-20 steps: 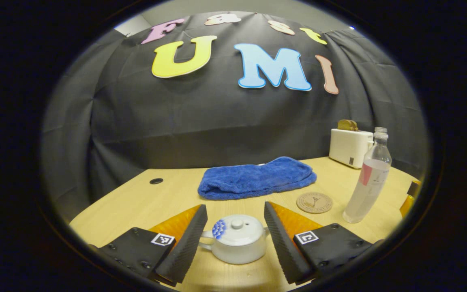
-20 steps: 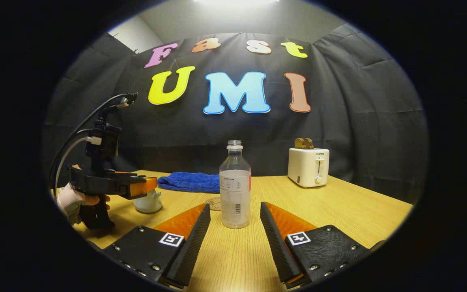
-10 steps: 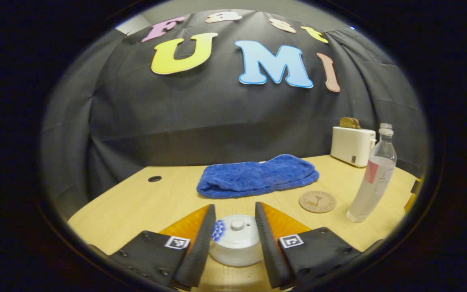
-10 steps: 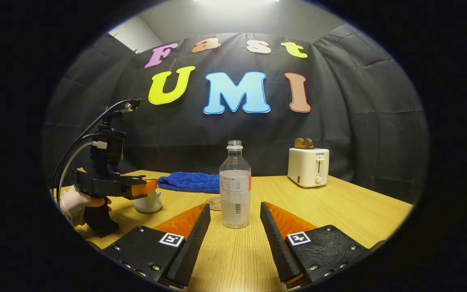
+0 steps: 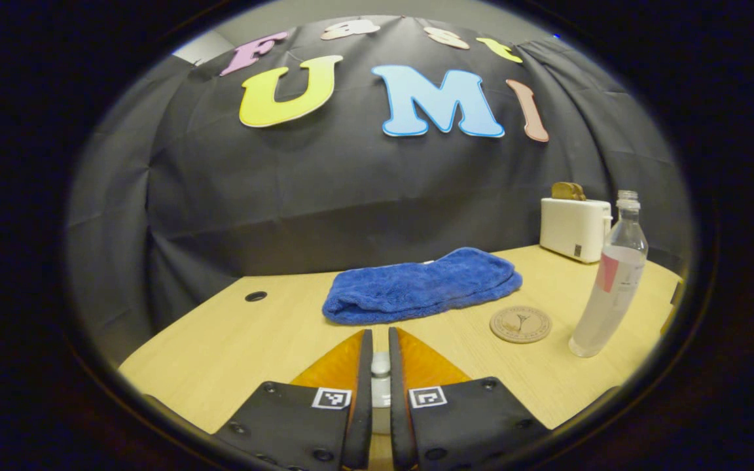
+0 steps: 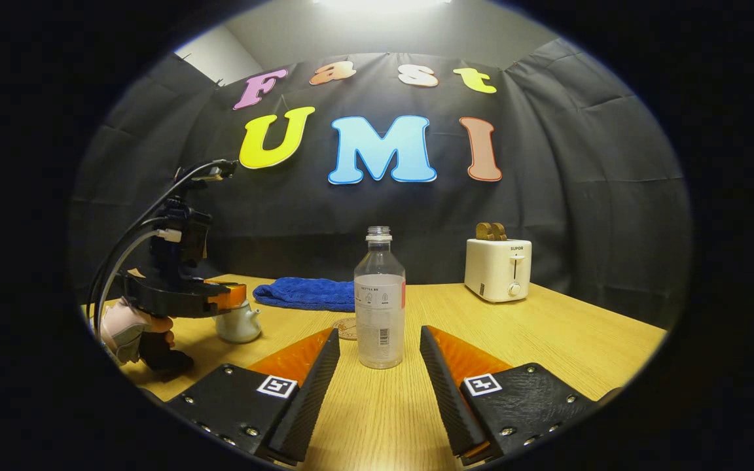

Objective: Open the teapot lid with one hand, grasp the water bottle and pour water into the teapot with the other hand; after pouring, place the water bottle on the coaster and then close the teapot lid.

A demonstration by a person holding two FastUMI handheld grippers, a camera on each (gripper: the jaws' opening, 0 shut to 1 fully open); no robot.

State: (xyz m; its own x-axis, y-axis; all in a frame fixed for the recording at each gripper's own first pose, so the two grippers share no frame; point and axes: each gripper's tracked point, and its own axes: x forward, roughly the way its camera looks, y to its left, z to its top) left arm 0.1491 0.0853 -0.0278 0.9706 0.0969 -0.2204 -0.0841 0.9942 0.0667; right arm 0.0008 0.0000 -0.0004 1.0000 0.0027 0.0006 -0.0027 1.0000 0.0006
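My left gripper [image 5: 378, 335] is shut on the small knob of the white teapot lid [image 5: 381, 364], and its fingers hide most of the pot. In the right gripper view the white teapot [image 6: 238, 325] stands on the table at the left with the left gripper [image 6: 228, 296] over its top. An uncapped clear water bottle [image 6: 380, 301] stands upright just ahead of my right gripper [image 6: 379, 335], which is open with its fingertips to either side of the bottle's base. The round brown coaster [image 5: 520, 324] lies flat between the teapot and the bottle [image 5: 612, 288].
A folded blue towel [image 5: 423, 284] lies behind the teapot. A white toaster [image 6: 498, 269] stands at the back right of the wooden table [image 6: 547, 340]. A gloved hand [image 6: 129, 327] holds the left gripper near the table's left edge. A cable hole [image 5: 255, 296] sits at the far left.
My left gripper has shut from wide open around the teapot onto the lid knob. The right gripper and the bottle have not moved.
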